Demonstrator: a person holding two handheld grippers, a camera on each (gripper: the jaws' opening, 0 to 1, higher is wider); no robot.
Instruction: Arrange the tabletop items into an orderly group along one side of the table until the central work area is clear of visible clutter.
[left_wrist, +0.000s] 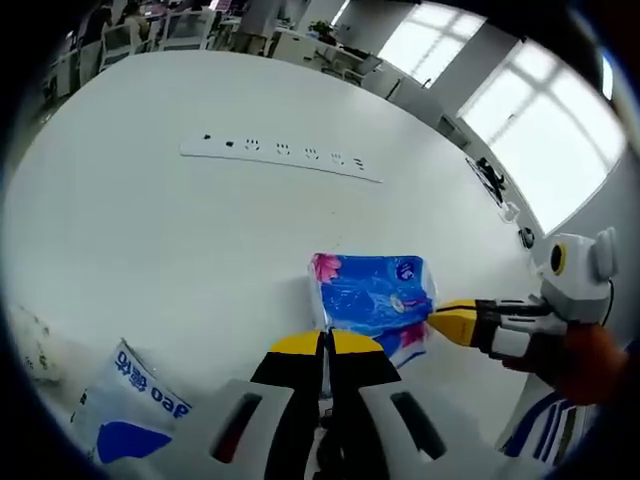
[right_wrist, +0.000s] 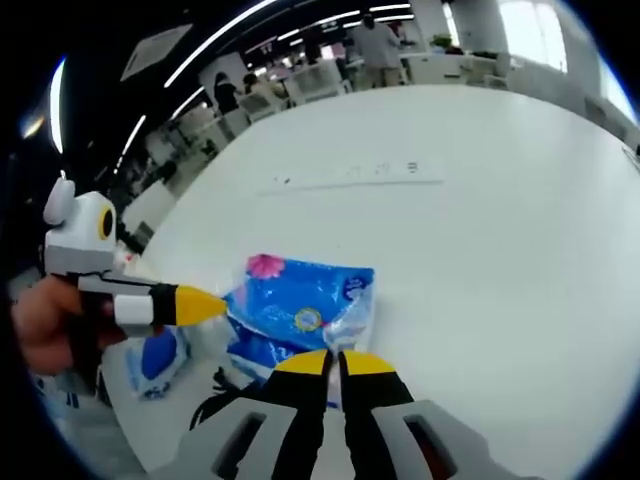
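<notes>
Jaws of your left gripper (left_wrist: 328, 345) and right gripper (right_wrist: 334, 362) both pinched closed on blue tissue pack (left_wrist: 372, 297), opposite edges.

Blue tissue pack (left_wrist: 372, 297) with pink flower, white table (left_wrist: 180, 230).

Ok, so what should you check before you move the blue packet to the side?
1. Left gripper closed at the blue packet's edge: ok.
2. Right gripper closed at its other edge: ok.
3. Firm hold on the wrapper: cannot tell.
4. Packet flat on the white table: ok.
5. Power strip well away from the packet: ok.
6. White-and-blue pack near the table's edge, away from the packet: ok.
</notes>
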